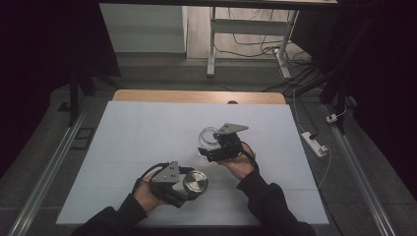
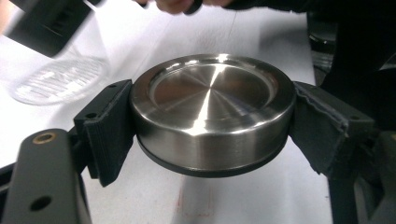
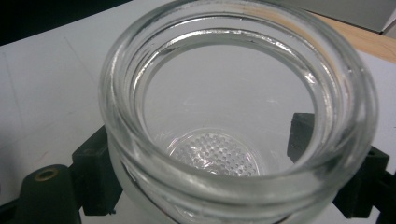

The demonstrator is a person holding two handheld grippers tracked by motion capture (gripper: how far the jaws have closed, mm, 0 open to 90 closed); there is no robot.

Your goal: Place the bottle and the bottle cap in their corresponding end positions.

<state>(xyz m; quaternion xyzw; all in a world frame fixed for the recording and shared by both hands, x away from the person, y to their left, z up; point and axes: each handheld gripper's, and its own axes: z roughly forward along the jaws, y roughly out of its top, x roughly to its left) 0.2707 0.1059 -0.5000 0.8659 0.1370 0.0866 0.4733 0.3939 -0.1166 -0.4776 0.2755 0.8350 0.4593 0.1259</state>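
Note:
My left gripper (image 1: 193,186) is shut on a round brushed-steel lid (image 1: 195,181), held near the table's front. In the left gripper view the lid (image 2: 212,107) lies flat between the two black pads (image 2: 109,126), just above the white surface. My right gripper (image 1: 210,149) is shut on a clear glass jar (image 1: 208,136) near the table's middle, a little right of and beyond the lid. In the right gripper view the jar (image 3: 140,158) gapes open-mouthed toward the camera, its dimpled bottom visible, with pads (image 3: 93,161) on both sides. The jar (image 2: 56,79) appears blurred in the left gripper view.
A white sheet (image 1: 147,132) covers the table, with a wooden strip (image 1: 196,96) bare at the far edge. Beyond stand a desk frame (image 1: 211,49) and loose cables on the floor. A white power strip (image 1: 314,143) lies off the table's right side.

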